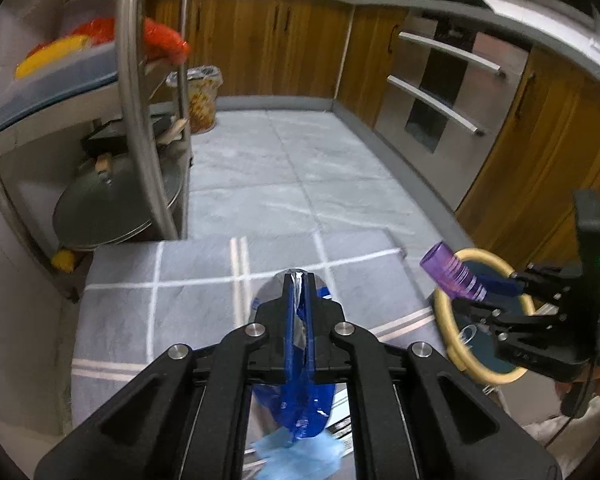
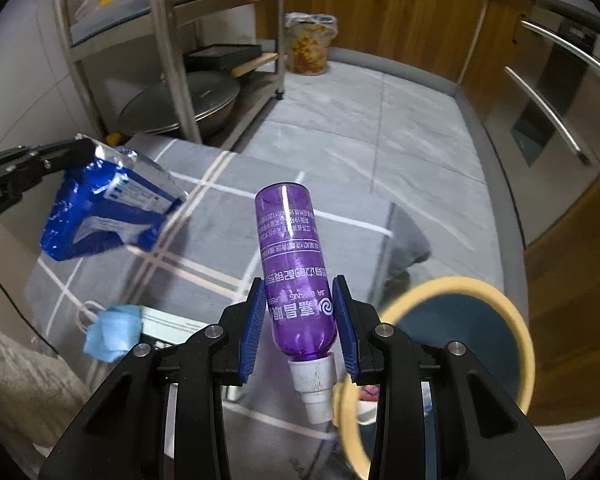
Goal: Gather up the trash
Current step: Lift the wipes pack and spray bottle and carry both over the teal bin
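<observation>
My left gripper is shut on a crumpled blue foil wrapper and holds it in the air above a grey checked cloth. The wrapper also shows in the right wrist view. My right gripper is shut on a purple plastic bottle, held base forward with its white cap toward the camera. The bottle also shows in the left wrist view. It hangs just left of a round bin with a cream rim. A crumpled blue face mask lies on the cloth below.
A metal rack with pans and plastic bags stands at the left. A small lined waste basket sits by the wooden cabinets at the back. An oven with steel handles is at the right. Grey floor tiles lie between.
</observation>
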Demonstrator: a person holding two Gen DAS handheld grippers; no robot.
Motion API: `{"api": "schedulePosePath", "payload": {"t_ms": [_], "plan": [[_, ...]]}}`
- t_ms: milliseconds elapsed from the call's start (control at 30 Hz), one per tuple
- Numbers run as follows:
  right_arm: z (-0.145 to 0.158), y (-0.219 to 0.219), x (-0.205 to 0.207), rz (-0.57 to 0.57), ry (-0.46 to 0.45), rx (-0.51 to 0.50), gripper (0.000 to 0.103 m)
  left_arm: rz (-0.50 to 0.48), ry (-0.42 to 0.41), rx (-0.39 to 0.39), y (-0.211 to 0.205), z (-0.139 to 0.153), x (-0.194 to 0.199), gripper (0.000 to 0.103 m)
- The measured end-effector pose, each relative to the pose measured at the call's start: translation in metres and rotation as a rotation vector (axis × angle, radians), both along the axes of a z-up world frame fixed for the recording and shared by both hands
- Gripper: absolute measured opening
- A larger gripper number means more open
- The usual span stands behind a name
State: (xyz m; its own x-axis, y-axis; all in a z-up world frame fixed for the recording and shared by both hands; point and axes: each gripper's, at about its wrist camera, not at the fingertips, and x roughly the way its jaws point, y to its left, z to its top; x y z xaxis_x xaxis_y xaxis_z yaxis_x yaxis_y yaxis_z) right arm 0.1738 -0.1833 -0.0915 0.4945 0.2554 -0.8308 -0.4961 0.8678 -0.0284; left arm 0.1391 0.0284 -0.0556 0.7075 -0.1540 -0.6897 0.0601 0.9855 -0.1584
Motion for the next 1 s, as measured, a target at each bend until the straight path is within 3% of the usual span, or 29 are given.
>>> {"api": "schedulePosePath", "payload": {"t_ms": [433, 767, 1000], "plan": [[0.008, -0.093, 0.002, -0.173, -0.012, 0.035, 0.036, -0.184, -0.093, -0.061, -0.095, 0.034, 0.008, 0.004], [0.000, -0.168, 0.007, -0.329, 0.033, 0.040, 0.036, -0.333, -0.109, -0.081, -0.169, 0.031, 0.011, 0.004], [-0.023, -0.197, 0.012, -0.393, 0.112, -0.022, 0.036, -0.440, -0.089, -0.121, -0.209, 0.014, 0.010, 0.004]]}}
